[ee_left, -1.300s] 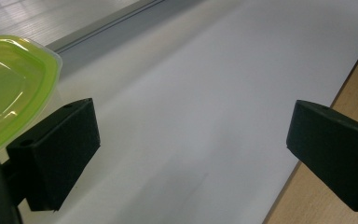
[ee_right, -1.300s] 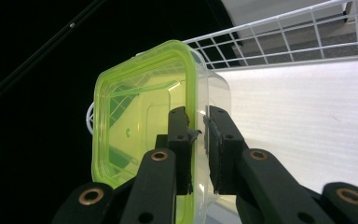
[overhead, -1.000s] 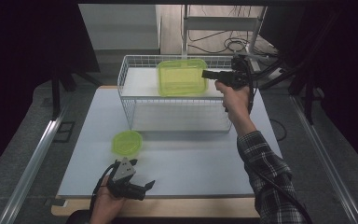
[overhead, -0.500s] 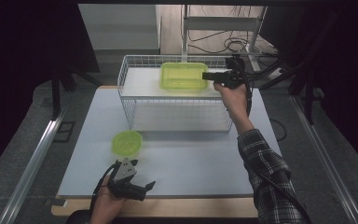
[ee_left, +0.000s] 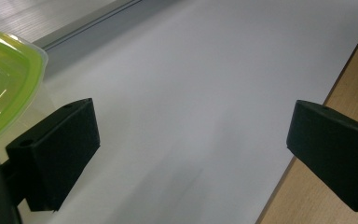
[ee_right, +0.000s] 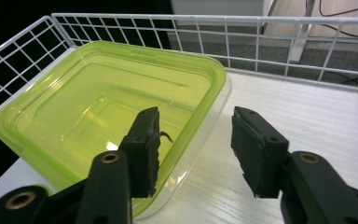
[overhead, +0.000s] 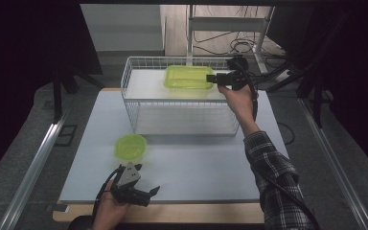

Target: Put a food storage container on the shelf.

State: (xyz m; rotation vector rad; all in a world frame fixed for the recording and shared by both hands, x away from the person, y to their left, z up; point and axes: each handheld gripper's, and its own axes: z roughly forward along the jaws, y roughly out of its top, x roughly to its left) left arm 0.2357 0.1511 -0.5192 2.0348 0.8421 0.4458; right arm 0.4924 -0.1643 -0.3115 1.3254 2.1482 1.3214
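Observation:
A green rectangular container (overhead: pixel 189 76) lies flat on the floor of a white wire basket (overhead: pixel 182 117) at the back of the table. My right gripper (overhead: pixel 212 77) is at the container's right end. In the right gripper view the container (ee_right: pixel 102 102) has its near rim between the right gripper's (ee_right: pixel 195 114) jaws, one inside and one outside. The jaws have just been opening and no pad presses on the rim. A small round green bowl (overhead: pixel 131 146) sits on the white mat. My left gripper (overhead: pixel 148 195) rests open near the table's front edge, just below the bowl (ee_left: pixel 4 79).
The basket's wire walls (ee_right: pixel 261 21) stand around the container on all sides. The white mat (overhead: pixel 206 163) spreads in front of the basket, with a wooden table edge (overhead: pixel 196 213) along the front. Cables and a stand leg (overhead: pixel 191 28) lie beyond the table.
The green container went from tilted up in the right gripper's hold to lying flat in the basket. The right jaws have spread apart off it. The left hand has stayed put.

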